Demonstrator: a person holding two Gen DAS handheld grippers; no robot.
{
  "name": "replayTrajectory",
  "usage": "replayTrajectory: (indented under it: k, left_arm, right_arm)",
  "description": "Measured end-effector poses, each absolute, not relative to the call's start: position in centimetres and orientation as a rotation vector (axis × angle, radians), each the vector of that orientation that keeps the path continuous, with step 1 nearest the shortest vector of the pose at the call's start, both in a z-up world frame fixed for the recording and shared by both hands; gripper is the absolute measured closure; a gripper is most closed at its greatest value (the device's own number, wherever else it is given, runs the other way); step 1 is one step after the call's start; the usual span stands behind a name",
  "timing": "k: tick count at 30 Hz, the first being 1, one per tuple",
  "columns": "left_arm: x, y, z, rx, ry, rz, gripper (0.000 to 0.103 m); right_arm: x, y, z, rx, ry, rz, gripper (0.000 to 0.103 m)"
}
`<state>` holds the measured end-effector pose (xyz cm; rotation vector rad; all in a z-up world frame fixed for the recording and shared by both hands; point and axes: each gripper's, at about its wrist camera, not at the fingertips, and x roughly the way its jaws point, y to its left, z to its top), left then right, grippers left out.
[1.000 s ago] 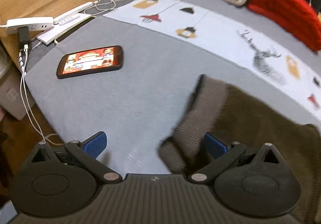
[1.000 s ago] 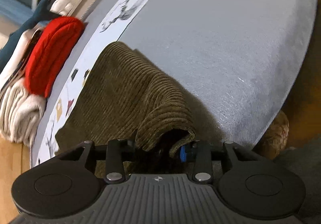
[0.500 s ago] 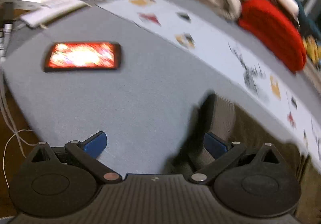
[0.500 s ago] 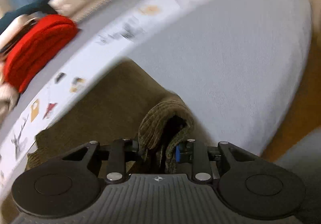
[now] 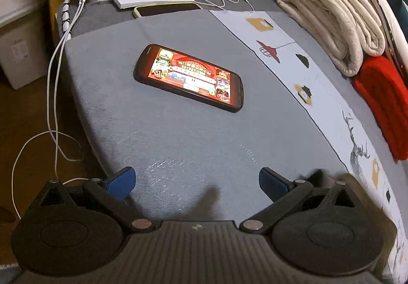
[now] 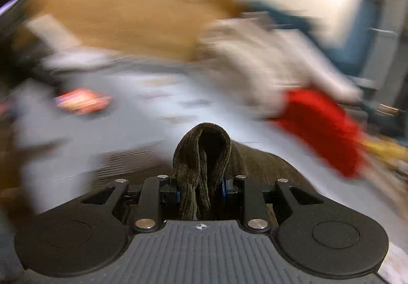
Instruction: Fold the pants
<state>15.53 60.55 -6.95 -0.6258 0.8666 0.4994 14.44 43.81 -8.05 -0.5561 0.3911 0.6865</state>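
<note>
While the left claw (image 5: 196, 182) hangs wide and empty over the bed (image 5: 178, 136) near its front edge, the right claw (image 6: 201, 188), having just narrowed, pinches the pants (image 6: 201, 156).

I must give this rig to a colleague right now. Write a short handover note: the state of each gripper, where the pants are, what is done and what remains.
Left gripper: open, empty, over bare grey bedding.
Right gripper: its jaws have just been closing and are shut on a bunched fold of the brown corduroy pants; this view is badly blurred.
Pants: the rest trails behind the right gripper on the bed; in the left view only a blurred edge shows.
Nearby: a lit phone lies on the bedding ahead.
Done: one end gripped and lifted.
Left: lay it over, flatten, finish the folds.
</note>
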Motion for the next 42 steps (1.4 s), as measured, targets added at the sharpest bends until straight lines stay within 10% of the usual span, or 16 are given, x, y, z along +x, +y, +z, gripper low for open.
replayTrajectory:
  k: [18, 20, 22, 24, 30, 42]
  left_arm:
    - [16.0, 59.3, -7.3, -0.555, 0.878, 0.474, 0.0]
    - [16.0, 59.1, -7.2, -0.548, 0.872, 0.452, 0.0]
    - [15.8, 58.8, -6.6, -0.559, 0.836, 0.39, 0.0]
    - [15.4, 58.5, -5.7, -0.58, 0.781, 0.308, 0.0]
    - [15.7, 53.5, -3.1, -0.422, 0.716, 0.075, 0.0]
    - [15.0, 48.6, -8.3, -0.03, 0.941, 0.004, 0.0]
  right_arm:
    - [9.0, 44.1, -10.1, -0.602, 0.297, 0.863, 0.074]
    - [8.6, 44.3, -11.2, -0.64, 0.276, 0.864, 0.068]
    - [8.2, 43.7, -10.3, -0.599, 0.309, 0.908, 0.034]
    - [8.2, 42.1, -8.8, -0.516, 0.385, 0.973, 0.026]
    - [10.3, 32.9, -4.4, -0.229, 0.402, 0.672, 0.028]
    - [7.3, 32.0, -12.0, -0.521, 0.402, 0.468, 0.044]
